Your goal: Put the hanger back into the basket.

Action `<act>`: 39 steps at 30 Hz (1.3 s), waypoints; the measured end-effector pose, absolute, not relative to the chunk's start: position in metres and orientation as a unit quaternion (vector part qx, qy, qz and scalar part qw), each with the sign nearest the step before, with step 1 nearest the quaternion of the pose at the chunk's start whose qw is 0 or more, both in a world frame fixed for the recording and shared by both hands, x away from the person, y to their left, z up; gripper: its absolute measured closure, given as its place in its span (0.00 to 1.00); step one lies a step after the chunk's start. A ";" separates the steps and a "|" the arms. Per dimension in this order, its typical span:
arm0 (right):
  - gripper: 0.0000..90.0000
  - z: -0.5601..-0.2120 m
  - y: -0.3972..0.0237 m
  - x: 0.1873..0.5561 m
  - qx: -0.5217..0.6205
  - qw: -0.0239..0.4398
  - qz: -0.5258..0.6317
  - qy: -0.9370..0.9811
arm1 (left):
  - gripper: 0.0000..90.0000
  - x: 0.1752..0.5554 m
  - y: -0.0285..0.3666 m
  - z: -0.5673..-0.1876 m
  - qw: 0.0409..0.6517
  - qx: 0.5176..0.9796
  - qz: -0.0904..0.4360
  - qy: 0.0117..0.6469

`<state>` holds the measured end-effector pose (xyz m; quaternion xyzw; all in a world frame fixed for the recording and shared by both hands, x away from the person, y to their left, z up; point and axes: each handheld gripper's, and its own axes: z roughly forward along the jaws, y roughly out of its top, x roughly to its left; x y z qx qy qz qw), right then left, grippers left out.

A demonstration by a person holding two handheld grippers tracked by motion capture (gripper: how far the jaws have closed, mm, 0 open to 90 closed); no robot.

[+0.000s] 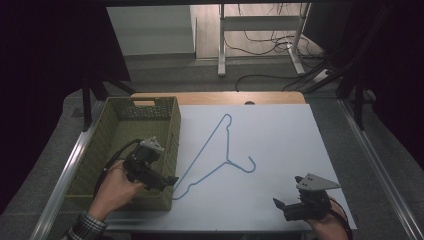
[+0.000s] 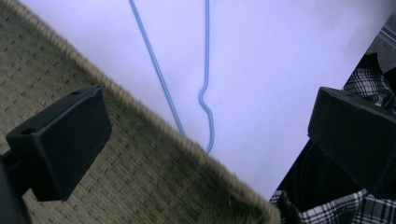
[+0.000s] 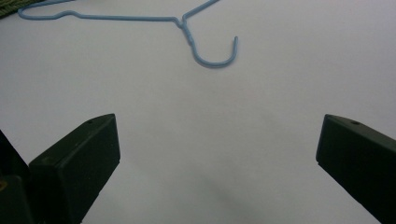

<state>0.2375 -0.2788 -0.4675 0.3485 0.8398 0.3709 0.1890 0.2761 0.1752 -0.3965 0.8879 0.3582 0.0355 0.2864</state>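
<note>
A light blue wire hanger lies flat on the white table top, its hook pointing toward the right. Its lower corner runs up against the wall of a green woven basket. My left gripper hovers over the basket's near right corner, open, nothing between the jaws. My right gripper rests low near the table's front right edge, open and empty, aimed at the hanger's hook, well short of it.
The basket's woven rim crosses the left gripper view diagonally. A plaid sleeve shows at that view's right. Beyond the table stand a desk frame and loose cables on the floor. Metal rails run along both table sides.
</note>
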 end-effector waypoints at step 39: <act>0.00 -0.468 -0.279 0.238 0.345 0.184 0.370 0.843 | 0.00 0.337 0.063 -0.428 0.195 0.933 0.012 0.303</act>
